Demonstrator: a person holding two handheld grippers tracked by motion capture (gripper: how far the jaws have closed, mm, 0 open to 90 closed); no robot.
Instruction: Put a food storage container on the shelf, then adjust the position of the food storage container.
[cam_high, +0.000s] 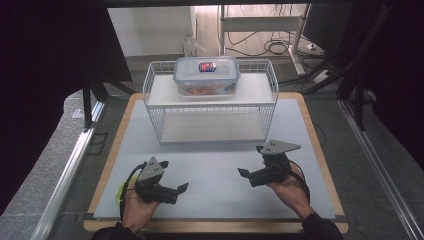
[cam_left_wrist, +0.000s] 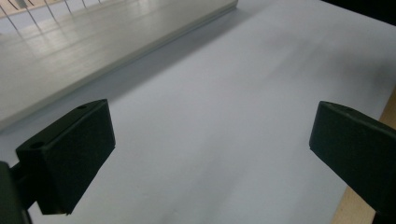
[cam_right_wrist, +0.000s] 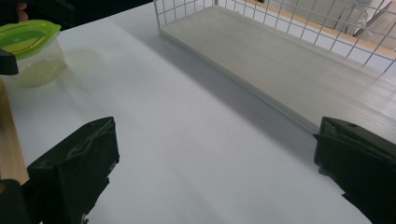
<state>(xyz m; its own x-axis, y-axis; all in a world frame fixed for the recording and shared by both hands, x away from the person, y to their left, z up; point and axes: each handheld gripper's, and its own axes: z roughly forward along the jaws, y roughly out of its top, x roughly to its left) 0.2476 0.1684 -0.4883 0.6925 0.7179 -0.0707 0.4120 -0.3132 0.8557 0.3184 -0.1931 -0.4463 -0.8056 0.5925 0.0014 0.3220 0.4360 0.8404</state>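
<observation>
Both tools hovered over the near surface (cam_high: 215, 165) with jaws apart and empty; the left tool (cam_high: 172, 180) sat just beside a green-lidded cup (cam_right_wrist: 32, 51); the right tool (cam_high: 252, 162) lay nearer the wire rack (cam_high: 210, 107).

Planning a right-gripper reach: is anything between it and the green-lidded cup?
Yes. The green-lidded cup sits at the mat's left edge beside the left hand, and the left gripper lies across the straight path from the right gripper. Otherwise only bare mat.

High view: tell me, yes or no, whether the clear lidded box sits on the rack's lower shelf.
No, the clear lidded box rests on the top shelf of the wire rack.
</observation>
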